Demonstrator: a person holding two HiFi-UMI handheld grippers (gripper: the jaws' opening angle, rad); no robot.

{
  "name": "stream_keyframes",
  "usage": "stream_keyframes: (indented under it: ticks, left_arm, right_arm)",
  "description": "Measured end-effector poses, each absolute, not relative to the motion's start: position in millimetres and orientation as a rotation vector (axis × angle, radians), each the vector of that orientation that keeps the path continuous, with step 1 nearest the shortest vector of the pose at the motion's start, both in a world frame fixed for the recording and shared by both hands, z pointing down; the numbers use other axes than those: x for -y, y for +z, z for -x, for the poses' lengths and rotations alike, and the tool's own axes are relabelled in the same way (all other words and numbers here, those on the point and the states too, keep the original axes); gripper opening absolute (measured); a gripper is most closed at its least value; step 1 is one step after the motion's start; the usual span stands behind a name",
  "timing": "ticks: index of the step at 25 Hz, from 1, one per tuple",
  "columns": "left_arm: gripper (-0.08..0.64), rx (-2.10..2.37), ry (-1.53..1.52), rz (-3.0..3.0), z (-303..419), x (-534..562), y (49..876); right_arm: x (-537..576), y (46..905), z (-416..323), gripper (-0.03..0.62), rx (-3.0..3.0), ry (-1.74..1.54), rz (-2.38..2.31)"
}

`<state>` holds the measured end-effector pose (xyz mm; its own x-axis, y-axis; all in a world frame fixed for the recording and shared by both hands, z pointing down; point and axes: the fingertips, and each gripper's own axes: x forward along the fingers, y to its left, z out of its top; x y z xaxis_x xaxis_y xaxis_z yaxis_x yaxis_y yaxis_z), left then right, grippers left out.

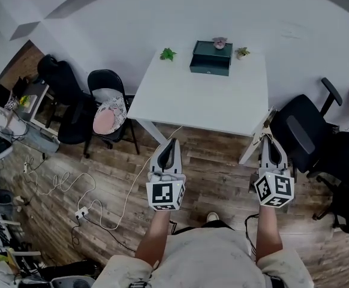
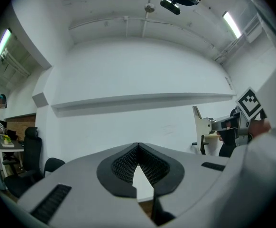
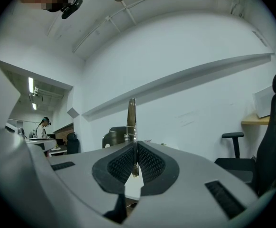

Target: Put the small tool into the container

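We grip the tool (image 3: 131, 115) upright in the right tongs (image 3: 134, 148); left tongs (image 2: 138, 146) shut, empty. Ahead, the box (image 1: 211, 58) sits at the table's (image 1: 180, 101) far edge, left of the tool.

table (image 1: 198, 104): 1 | container (image 1: 211, 57): 1 | small tool (image 3: 131, 112): 1 | small plants (image 1: 168, 54) (image 1: 242, 52): 2 (one either side)

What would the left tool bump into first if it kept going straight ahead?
Probably the near edge of the white table, just ahead of the left tool. Height is hard to judge from above; if it rides higher, it would pass over the tabletop.
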<state>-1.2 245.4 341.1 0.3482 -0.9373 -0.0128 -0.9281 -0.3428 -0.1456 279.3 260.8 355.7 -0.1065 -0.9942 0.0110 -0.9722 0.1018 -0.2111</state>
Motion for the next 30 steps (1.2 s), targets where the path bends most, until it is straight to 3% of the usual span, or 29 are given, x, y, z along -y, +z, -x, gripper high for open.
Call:
stream_keyframes:
  ticks: [18,30]
  left_arm:
    - [0.006,-1.656,-0.084,2.515,-19,-220,340]
    - [0.005,-1.534,-0.048,2.613,-19,-145,351]
  right_arm:
    - [-251,349,-290,0.014,-2.215,-0.213,2.041]
    - [-209,352,-287,0.014,-2.113,-0.191,2.176]
